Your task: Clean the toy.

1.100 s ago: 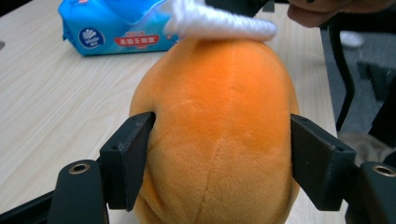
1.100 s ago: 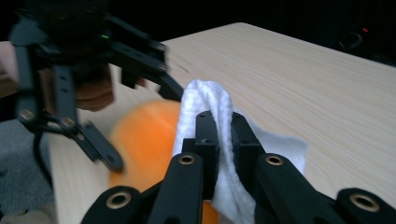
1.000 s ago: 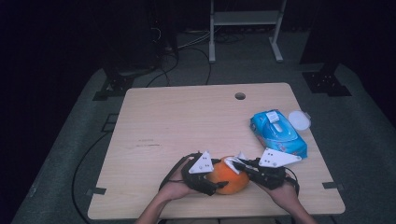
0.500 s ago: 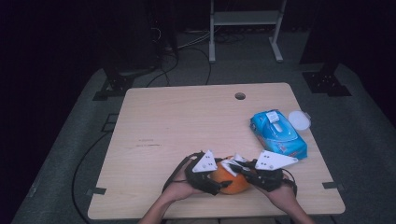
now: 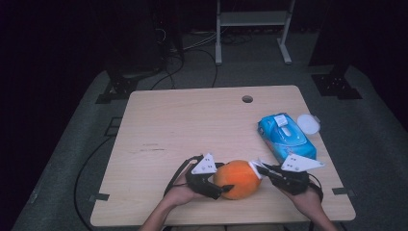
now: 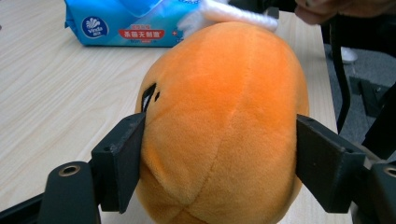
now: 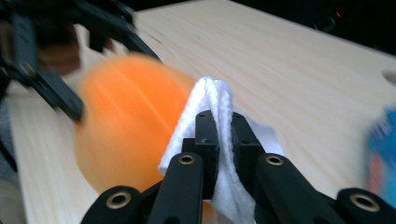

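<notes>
An orange plush toy (image 5: pixel 238 178) lies near the table's front edge. My left gripper (image 5: pixel 222 177) is shut on it from the left. In the left gripper view both black pads (image 6: pixel 121 158) press into the toy's (image 6: pixel 224 116) sides, and the jaws have just closed a little further on it. My right gripper (image 5: pixel 257 169) comes in from the right, shut on a folded white wipe (image 5: pixel 254 168). In the right gripper view the wipe (image 7: pixel 212 100) sticks up between the jaws of the right gripper (image 7: pixel 223 135). It touches the blurred toy (image 7: pixel 126 126).
A blue pack of wipes (image 5: pixel 286 137) lies on the wooden table (image 5: pixel 192 125) at the right, just behind my right hand. A round white lid (image 5: pixel 308 123) sits beside it. There is a cable hole (image 5: pixel 247 99) near the far edge.
My right gripper has slid a little to the right with the wipe at the toy's right end. The left gripper and the toy have barely moved.
</notes>
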Demonstrator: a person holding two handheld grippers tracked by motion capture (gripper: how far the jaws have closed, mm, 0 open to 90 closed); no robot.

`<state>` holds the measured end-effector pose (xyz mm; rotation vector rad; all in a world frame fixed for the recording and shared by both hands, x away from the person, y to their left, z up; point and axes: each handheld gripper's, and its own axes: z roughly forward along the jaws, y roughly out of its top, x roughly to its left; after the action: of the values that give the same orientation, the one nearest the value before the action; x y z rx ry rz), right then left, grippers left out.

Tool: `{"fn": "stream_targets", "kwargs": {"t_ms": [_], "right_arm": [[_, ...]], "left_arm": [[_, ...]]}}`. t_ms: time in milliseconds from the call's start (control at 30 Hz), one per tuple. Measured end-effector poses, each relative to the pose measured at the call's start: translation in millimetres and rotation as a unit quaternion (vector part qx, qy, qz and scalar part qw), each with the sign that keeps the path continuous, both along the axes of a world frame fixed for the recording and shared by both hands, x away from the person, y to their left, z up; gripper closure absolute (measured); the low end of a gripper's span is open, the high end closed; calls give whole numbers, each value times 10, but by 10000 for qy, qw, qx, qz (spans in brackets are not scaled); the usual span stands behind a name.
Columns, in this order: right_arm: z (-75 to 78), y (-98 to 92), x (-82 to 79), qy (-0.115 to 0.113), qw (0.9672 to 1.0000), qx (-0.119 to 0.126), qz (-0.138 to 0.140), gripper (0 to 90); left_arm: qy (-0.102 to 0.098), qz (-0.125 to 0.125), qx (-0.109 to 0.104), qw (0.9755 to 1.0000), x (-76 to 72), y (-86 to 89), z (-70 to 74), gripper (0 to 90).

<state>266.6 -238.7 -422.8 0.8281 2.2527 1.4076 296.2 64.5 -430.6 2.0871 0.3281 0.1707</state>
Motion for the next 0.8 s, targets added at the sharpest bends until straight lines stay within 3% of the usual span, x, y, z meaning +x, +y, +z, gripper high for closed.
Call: {"fn": "stream_targets", "kwargs": {"t_ms": [167,333,533,700,800], "right_arm": [[-49,-119,-40,151,9998,94,-88,836],[35,61,-50,-3,9997,177,178,835],[3,64,54,2,9996,241,121,835],[-116,-112,81,237,9991,302,-153,835],[-173,-155,45,385,9986,365,-84,835]], "left_arm": [[-60,-31,39,10000,-10,-40,9,227],[-117,-107,100,9998,-36,-69,-1,216],[159,-5,-18,9999,46,43,-29,227],[395,79,-106,9991,117,134,-62,219],[451,103,-147,9988,132,139,-71,219]]}}
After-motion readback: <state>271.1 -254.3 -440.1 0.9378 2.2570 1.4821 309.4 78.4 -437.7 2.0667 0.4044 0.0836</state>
